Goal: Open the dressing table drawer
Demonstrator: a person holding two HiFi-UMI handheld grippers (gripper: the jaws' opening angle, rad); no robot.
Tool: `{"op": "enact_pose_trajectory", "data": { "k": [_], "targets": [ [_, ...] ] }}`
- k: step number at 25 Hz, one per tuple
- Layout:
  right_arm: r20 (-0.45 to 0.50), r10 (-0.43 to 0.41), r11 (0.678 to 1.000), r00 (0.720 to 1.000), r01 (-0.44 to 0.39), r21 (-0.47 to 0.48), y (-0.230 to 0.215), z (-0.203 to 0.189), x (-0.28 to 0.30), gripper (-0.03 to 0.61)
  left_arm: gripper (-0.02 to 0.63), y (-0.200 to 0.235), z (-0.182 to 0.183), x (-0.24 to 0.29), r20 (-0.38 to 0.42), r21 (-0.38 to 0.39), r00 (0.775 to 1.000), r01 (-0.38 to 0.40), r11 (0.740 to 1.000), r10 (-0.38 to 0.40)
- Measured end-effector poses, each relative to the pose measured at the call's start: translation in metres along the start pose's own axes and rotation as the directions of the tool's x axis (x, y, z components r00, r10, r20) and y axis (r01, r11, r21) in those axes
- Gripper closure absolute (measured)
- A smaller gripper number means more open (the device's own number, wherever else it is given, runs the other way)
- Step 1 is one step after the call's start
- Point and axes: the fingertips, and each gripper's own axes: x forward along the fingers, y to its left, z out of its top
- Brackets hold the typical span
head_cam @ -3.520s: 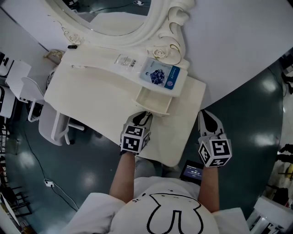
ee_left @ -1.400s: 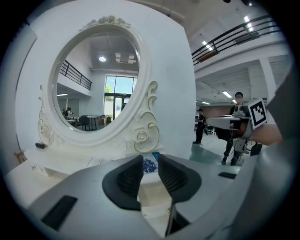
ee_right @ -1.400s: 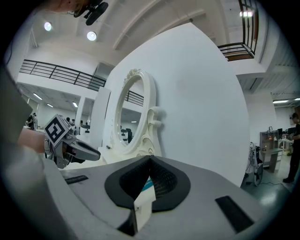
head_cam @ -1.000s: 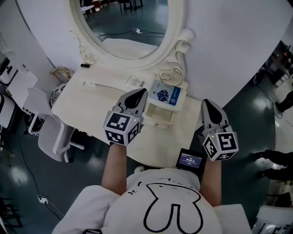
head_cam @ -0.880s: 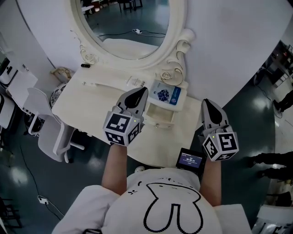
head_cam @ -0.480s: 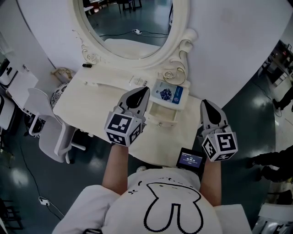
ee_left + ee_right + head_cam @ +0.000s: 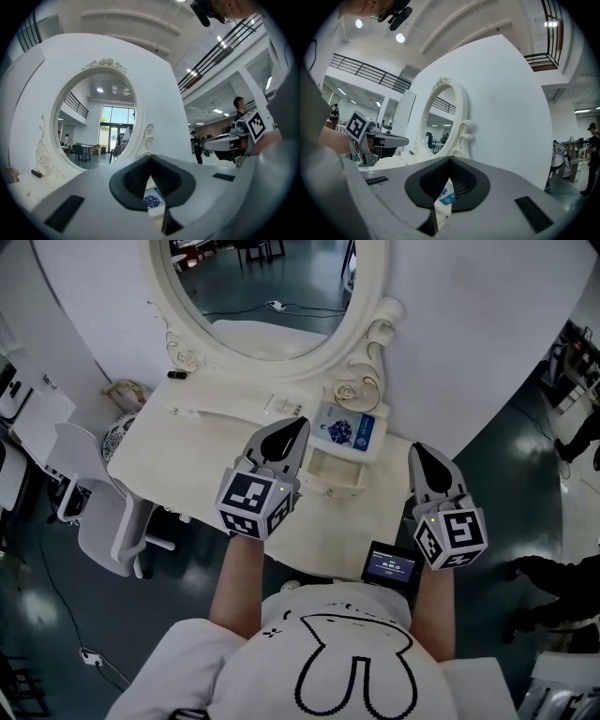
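My left gripper has lifted away from the drawer and hovers above the bench, jaws together, empty. My right gripper is likewise closed on nothing. The drawer stands pulled out at its eight o'clock, so I judge the opening done.

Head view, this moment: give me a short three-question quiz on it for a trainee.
1. True or false: the small drawer of the dressing table is pulled open.
2. What lies just behind the drawer, toward the mirror? A) blue-printed packet B) hairbrush C) cup
3. Fill in: the left tongs and right tongs are both ____ and hold nothing.
Key: 1 true; 2 A; 3 shut.
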Motion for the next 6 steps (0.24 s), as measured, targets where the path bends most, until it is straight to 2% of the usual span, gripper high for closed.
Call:
{"op": "enact_pose_trajectory", "data": {
  "k": [6],
  "targets": [
    [-0.006, 0.013, 1.000, 1.000, -0.013, -0.012, 0.0057, 0.0011, 0.0011, 0.565, 0.595, 0.0012, 0.0005, -0.0019, 0.004, 0.003, 1.000, 0.006, 1.000, -0.006]
  ]
}}
